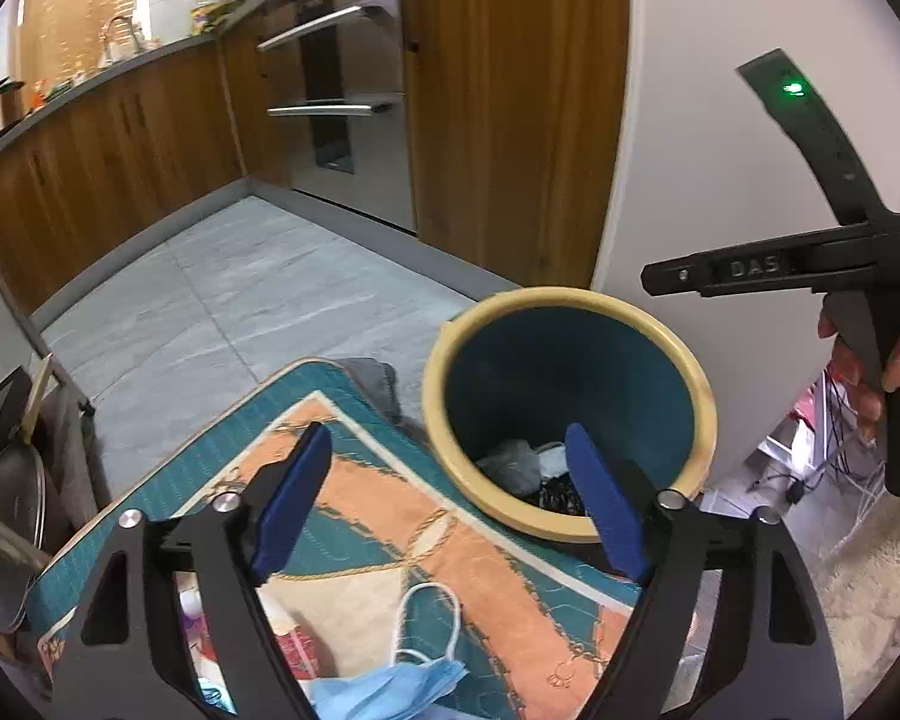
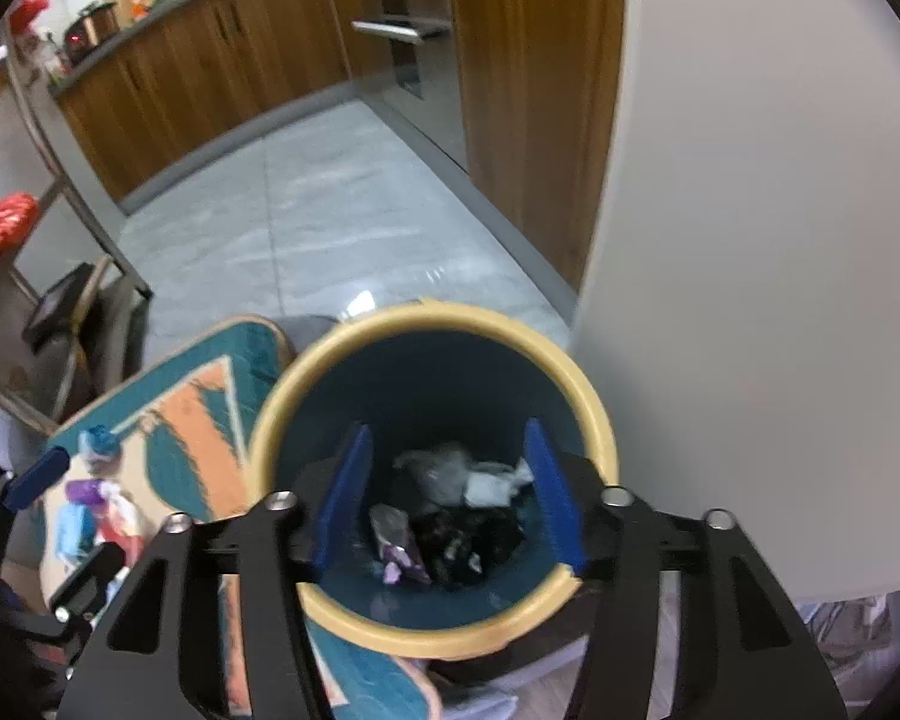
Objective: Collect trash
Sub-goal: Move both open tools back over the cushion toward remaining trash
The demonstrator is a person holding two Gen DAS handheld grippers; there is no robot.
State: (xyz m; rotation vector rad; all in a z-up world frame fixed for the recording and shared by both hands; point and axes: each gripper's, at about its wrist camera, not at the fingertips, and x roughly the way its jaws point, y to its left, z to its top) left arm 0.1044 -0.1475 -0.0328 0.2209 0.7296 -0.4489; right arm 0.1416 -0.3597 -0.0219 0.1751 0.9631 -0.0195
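A round bin with a cream rim (image 1: 699, 384) and dark teal inside stands on the floor beside a patterned mat (image 1: 390, 516). It holds crumpled grey, white and dark trash (image 2: 444, 504). My left gripper (image 1: 450, 456) is open and empty, over the mat's edge by the bin. A blue face mask (image 1: 390, 684) lies on the mat just below it. My right gripper (image 2: 447, 456) is open and empty, directly above the bin's mouth (image 2: 600, 414). Its body shows in the left wrist view (image 1: 810, 270). Small wrappers and a bottle (image 2: 99, 498) lie on the mat.
A white wall (image 1: 720, 150) stands right behind the bin. Wooden kitchen cabinets (image 1: 120, 138) and an oven (image 1: 342, 102) line the far side of a grey tiled floor (image 1: 228, 288). A metal rack with pans (image 1: 6, 492) is at the left.
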